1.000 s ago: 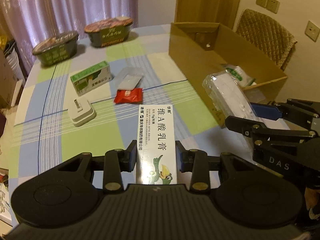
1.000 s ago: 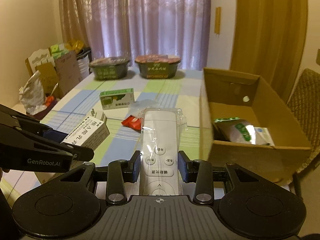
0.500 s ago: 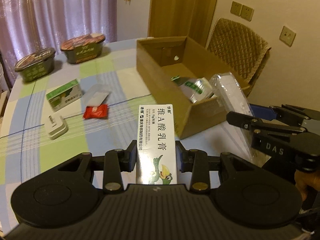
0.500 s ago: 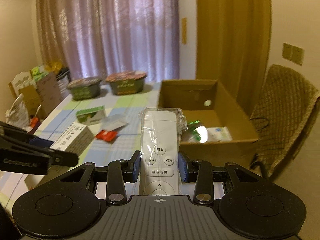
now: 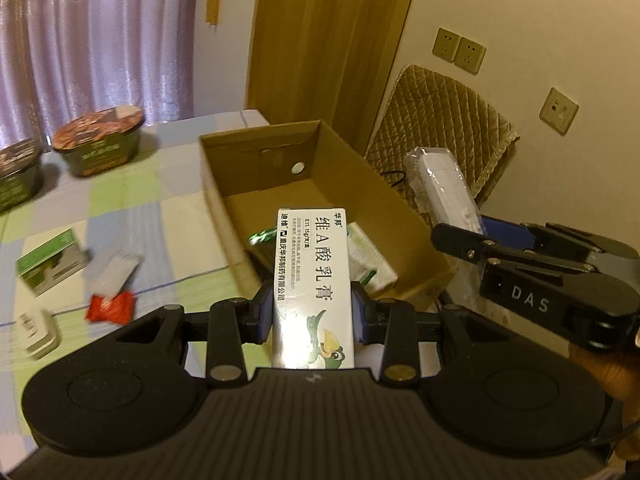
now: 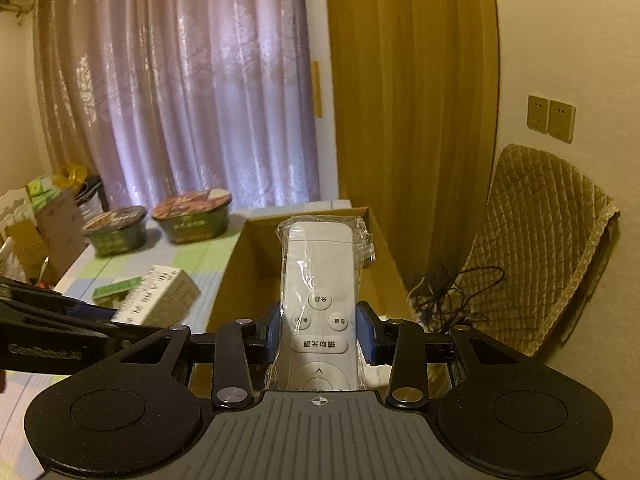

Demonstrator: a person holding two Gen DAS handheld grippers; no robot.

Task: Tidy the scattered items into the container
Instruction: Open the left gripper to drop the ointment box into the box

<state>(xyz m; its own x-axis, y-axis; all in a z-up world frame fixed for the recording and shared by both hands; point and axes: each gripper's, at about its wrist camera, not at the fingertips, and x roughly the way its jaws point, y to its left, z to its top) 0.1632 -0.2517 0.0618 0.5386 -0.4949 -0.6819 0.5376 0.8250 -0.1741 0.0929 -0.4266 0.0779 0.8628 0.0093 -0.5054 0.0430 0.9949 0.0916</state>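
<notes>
While the tabletop (image 5: 168, 224) is carrying loose packets, the cardboard box (image 5: 256, 148) is sitting open to receive them. Left tool (image 5: 313, 312) is clamping a white carton (image 5: 312, 272) above the box; right tool (image 6: 320, 334) is gripping a wrapped remote (image 6: 318, 276) near its rim.

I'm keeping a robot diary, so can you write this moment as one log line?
left gripper: shut on white box | right gripper: shut on remote | both at cardboard box | nothing released
</notes>
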